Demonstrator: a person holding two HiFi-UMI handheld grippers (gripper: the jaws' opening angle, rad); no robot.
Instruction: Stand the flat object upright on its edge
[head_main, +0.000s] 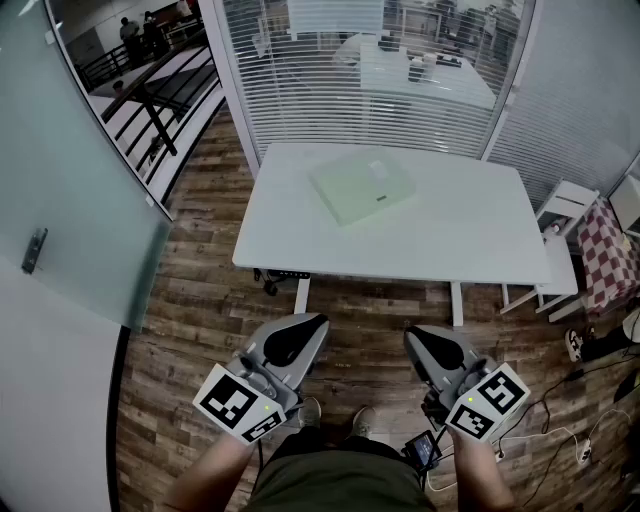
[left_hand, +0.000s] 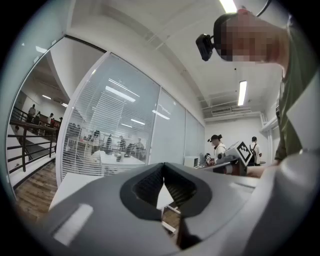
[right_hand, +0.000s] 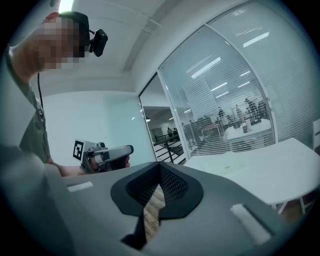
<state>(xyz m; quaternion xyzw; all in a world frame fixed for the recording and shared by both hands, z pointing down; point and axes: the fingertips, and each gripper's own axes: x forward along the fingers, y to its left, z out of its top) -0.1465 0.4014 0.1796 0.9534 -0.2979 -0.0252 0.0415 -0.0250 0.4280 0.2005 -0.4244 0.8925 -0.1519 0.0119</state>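
**Grippers shut, object untouched**

I hold the left gripper (head_main: 308, 328) and right gripper (head_main: 418, 340) closed on nothing, well short of the table (head_main: 470, 240). The flat object (head_main: 362, 187) lies flat on its far side, left of centre, apart from both. My worry: shut jaws can only nudge, so the thin slab may skate over the smooth top, or rise and topple back unless one claw braces it.
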